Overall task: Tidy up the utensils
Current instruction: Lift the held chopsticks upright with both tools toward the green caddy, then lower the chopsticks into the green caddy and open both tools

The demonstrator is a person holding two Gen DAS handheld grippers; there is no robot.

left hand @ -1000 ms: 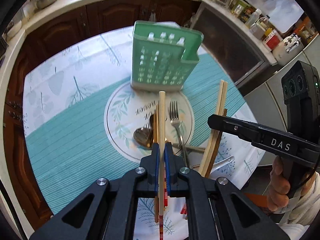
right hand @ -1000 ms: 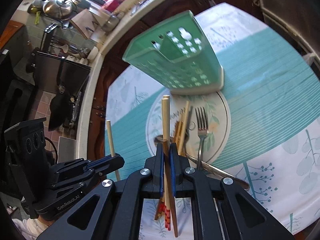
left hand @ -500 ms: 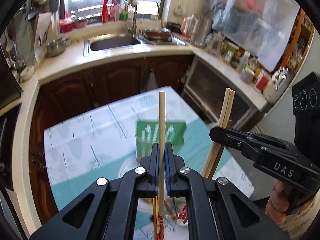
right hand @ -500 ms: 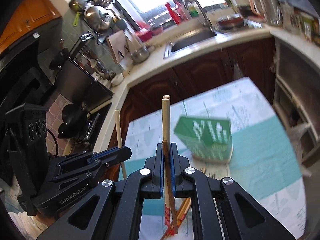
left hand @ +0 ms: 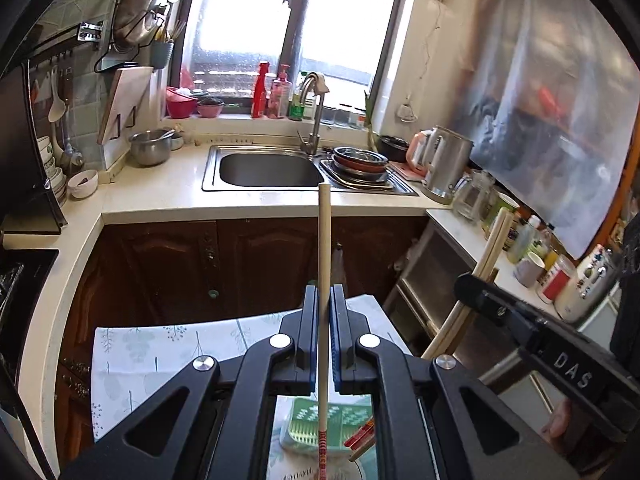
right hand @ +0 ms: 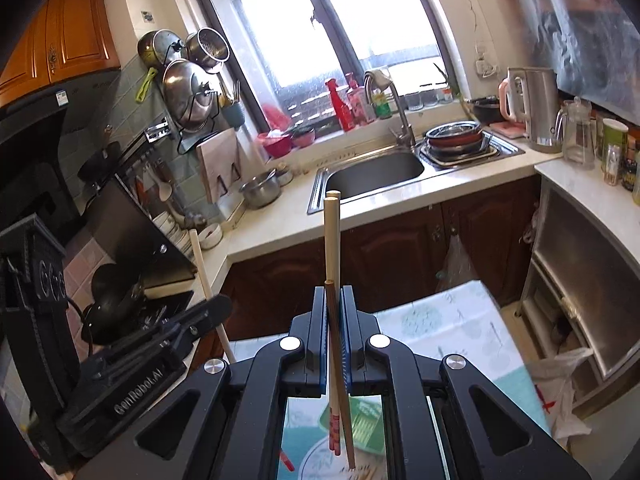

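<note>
Blown-out window [left hand: 288,32] backlight, fisheye-warped edges

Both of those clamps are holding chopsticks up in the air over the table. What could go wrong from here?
1. The right gripper pinches several chopsticks at once, one darker and crossed at a slant; that one could slip out.
2. The left gripper holds a single chopstick near its lower end, so it might pivot or drop.
3. The green holder sits far below, largely hidden behind the grippers, so lowering the sticks into it could miss.

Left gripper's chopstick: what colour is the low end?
Pale wood chopstick in the shut left gripper, with a red patterned band at the low end. Left wrist view shows it best.
</note>
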